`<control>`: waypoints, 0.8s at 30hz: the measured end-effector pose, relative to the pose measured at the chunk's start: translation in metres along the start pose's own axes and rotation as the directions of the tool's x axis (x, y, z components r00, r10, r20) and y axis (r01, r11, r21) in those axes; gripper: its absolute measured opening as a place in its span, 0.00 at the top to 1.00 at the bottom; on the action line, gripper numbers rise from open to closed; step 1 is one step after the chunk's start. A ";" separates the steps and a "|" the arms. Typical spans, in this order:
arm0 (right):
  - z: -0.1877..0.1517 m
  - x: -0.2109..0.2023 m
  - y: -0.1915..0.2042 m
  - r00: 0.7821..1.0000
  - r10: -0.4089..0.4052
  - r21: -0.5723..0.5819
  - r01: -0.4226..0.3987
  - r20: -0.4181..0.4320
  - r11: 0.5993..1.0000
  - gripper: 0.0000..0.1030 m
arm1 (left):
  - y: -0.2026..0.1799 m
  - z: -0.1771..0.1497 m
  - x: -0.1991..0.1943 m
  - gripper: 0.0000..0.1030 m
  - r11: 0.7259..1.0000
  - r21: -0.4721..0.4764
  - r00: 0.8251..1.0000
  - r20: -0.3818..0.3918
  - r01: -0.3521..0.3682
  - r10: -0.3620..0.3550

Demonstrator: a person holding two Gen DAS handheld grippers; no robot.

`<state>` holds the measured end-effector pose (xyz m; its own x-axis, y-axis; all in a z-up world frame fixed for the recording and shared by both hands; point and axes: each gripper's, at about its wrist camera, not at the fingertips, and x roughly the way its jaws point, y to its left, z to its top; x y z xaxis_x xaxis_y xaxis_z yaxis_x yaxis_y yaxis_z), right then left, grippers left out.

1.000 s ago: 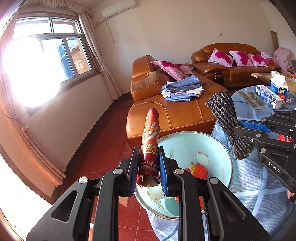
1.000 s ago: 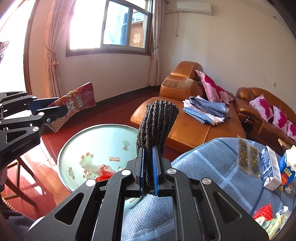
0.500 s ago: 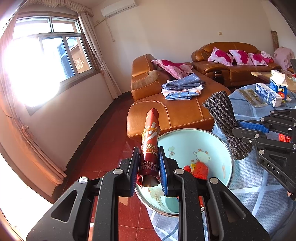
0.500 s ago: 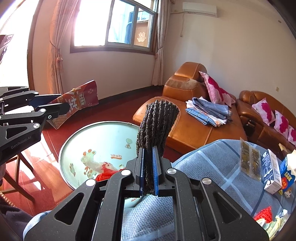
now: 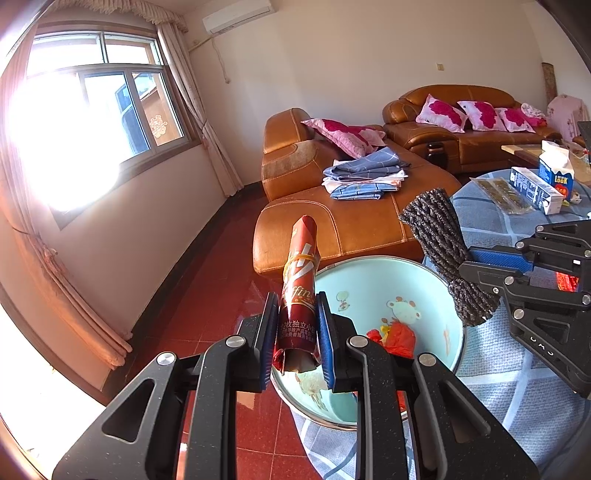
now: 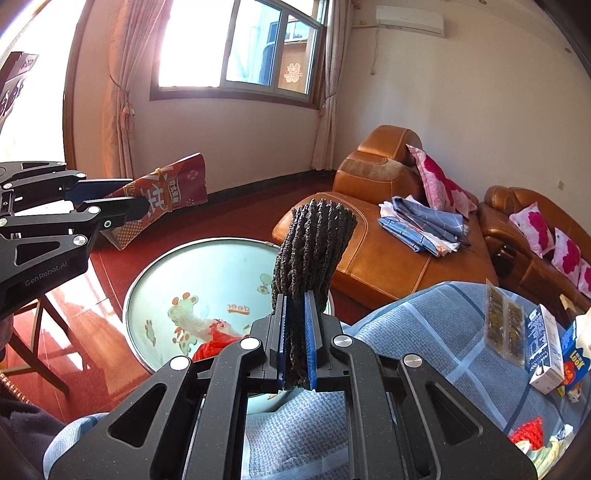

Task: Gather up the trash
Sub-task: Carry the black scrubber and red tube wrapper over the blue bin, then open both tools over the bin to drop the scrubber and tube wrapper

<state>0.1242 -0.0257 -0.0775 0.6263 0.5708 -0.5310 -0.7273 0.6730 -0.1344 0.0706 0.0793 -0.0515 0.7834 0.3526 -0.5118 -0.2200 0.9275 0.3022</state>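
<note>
Landmark: sofa (image 5: 354,221), tan leather. Folded blue cloths (image 5: 364,175) lie on its seat; pink pillow (image 5: 343,133) leans just behind them. Window (image 5: 103,122) well left of sofa, curtain (image 5: 201,110) between. Air conditioner (image 5: 238,14) high above sofa.

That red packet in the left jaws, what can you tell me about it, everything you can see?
The red packet is a glossy foil-like snack wrapper, rolled or folded into a long flat tube, printed with white lettering and bound near its middle by a thin yellow rubber band. Its lower end is torn and ragged. The left gripper clamps it near that end between its blue pads, so it sticks up and forward, tilted slightly. It hangs in the air near the rim of the pale blue basin, touching only the jaws.
</note>
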 end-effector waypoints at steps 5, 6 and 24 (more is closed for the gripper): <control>0.000 0.001 0.000 1.000 0.004 -0.006 -0.004 -0.003 1.000 0.91 | 0.002 -0.003 0.000 0.80 1.000 -0.003 1.000 -0.007 0.000 0.000; 0.000 0.001 0.000 1.000 0.005 -0.008 -0.005 -0.004 1.000 0.91 | 0.003 -0.003 0.000 0.80 1.000 -0.004 1.000 -0.007 0.000 0.000; 0.000 -0.001 0.003 1.000 0.006 -0.023 -0.006 0.004 1.000 0.65 | 0.004 -0.005 0.006 0.64 1.000 0.005 1.000 -0.014 0.015 -0.015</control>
<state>0.1213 -0.0245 -0.0775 0.6233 0.5767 -0.5280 -0.7370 0.6589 -0.1503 0.0718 0.0853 -0.0574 0.7782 0.3407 -0.5276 -0.2056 0.9320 0.2986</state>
